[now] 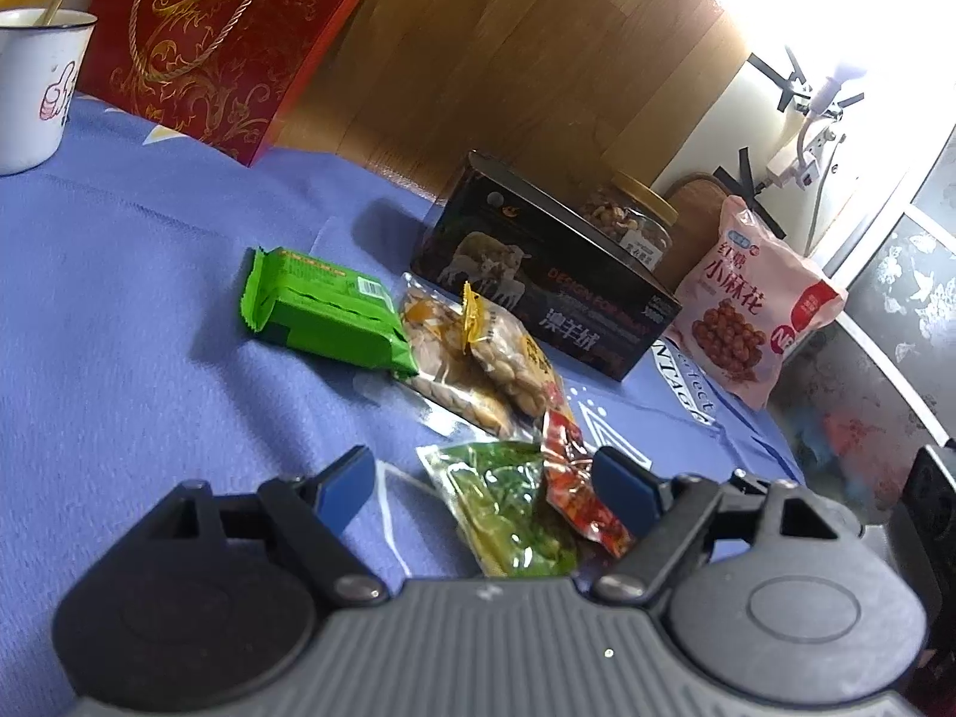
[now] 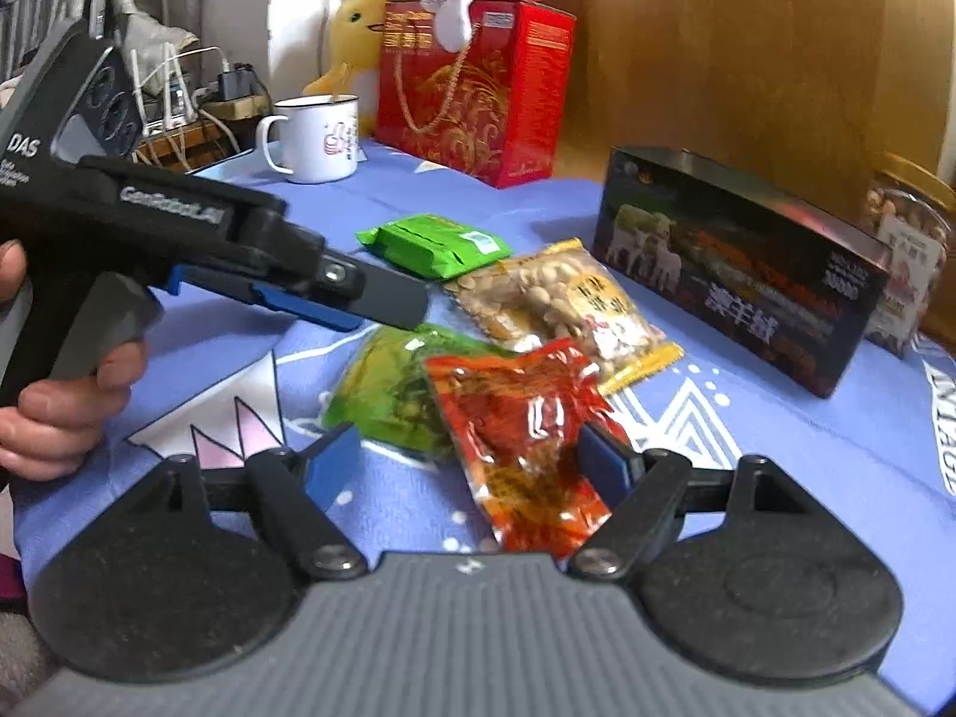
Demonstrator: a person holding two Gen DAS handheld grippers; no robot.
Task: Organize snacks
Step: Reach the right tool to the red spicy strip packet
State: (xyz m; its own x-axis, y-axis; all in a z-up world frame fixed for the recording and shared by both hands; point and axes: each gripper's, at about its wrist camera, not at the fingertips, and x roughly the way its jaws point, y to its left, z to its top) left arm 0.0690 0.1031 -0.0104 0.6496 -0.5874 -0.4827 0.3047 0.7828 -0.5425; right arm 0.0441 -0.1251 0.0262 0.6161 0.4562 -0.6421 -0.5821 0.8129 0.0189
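Snack packets lie in a loose pile on the blue cloth [image 1: 149, 275]. A green wrapped packet [image 1: 322, 310] [image 2: 436, 242] lies farthest, then a clear bag of nuts [image 1: 478, 358] [image 2: 561, 299], a green pickle pouch [image 1: 508, 508] [image 2: 394, 394] and a red pouch [image 1: 579, 484] [image 2: 526, 436]. My left gripper [image 1: 484, 478] is open and hovers over the pickle and red pouches. My right gripper [image 2: 472, 460] is open around the red pouch's near end. The left gripper's body [image 2: 239, 239] shows in the right wrist view, above the pickle pouch.
A black box [image 1: 538, 275] [image 2: 741, 263] stands behind the pile. A nut jar [image 1: 633, 221], a pink snack bag [image 1: 753, 305], a red gift box [image 1: 227, 42] [image 2: 478, 89] and a white mug [image 1: 36, 89] [image 2: 316, 137] ring the cloth. The cloth's edge runs on the right.
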